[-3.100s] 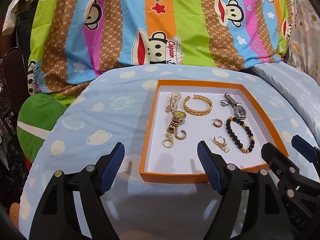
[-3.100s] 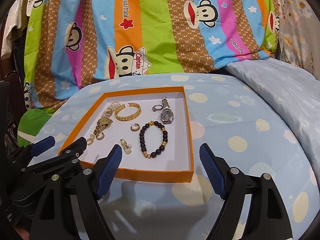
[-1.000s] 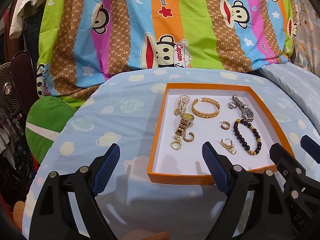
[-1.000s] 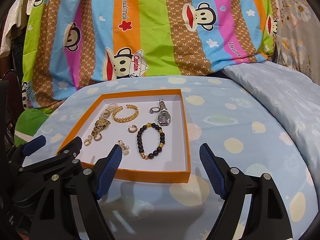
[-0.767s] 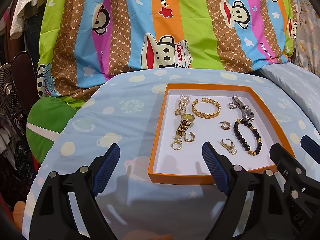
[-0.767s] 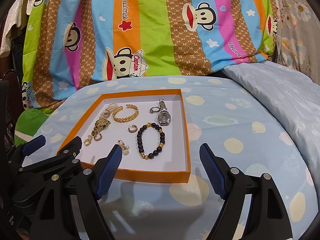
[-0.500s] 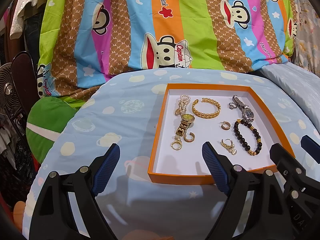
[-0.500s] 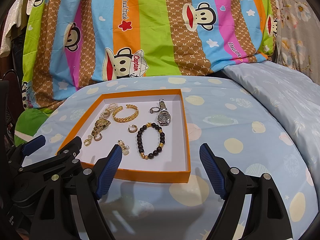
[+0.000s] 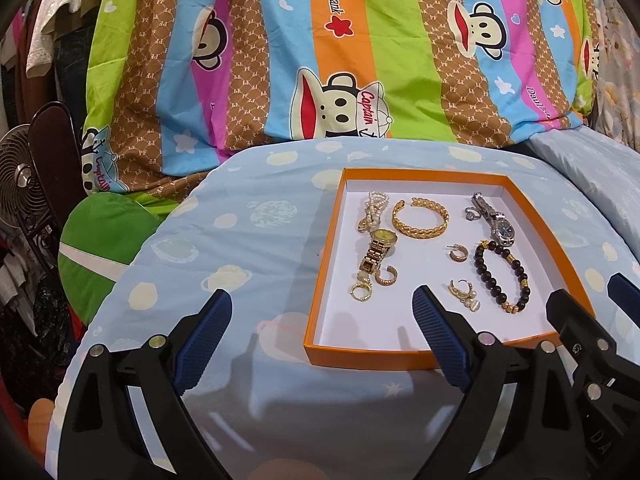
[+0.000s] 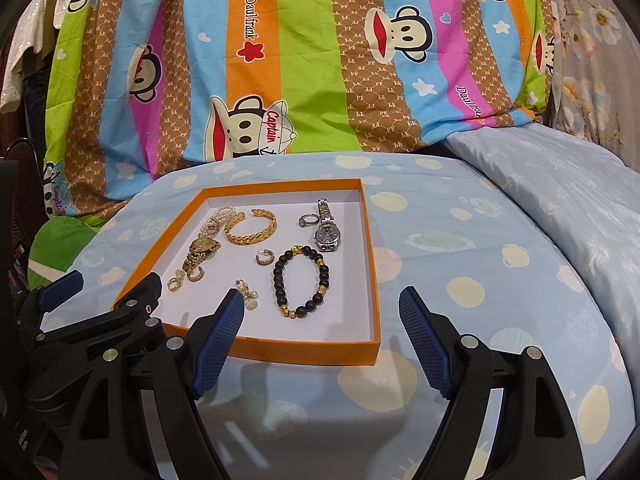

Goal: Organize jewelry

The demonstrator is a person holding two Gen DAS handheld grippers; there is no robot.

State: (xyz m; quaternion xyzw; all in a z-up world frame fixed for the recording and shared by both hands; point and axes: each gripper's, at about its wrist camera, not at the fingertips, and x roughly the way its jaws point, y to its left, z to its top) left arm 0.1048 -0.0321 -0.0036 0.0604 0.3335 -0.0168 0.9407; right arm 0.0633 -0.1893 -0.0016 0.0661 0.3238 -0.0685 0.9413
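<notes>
- An orange tray (image 9: 362, 360) with a white floor is seen lying on a round worktop (image 9: 240, 240) covered in a pale blue spotted cloth.
- Inside the tray, along its left side, a pearl bracelet (image 9: 372, 210) and a gold watch (image 9: 378, 250) are laid, with two gold earrings (image 9: 374, 284) just below the watch.
- A gold cuff bangle (image 9: 420, 220) is placed near the tray's far edge, right of the pearls.
- A silver watch (image 9: 496, 226) and a small silver ring (image 9: 471, 213), just beside it, are found at the far right.
- A black bead bracelet (image 10: 301, 284) is spread open below the silver watch; a small hoop earring (image 10: 265, 258) lies to its left, and a pearl earring (image 10: 248, 294) nearer the front.
- The left tongs (image 9: 320, 332) are held above the tray's near left corner; their jaws are opening, and nothing is caught between them.
- The right tongs (image 10: 320, 320) are held spread wide over the near right corner, empty.
- A striped cartoon-monkey blanket (image 10: 320, 60) is draped behind the worktop.
</notes>
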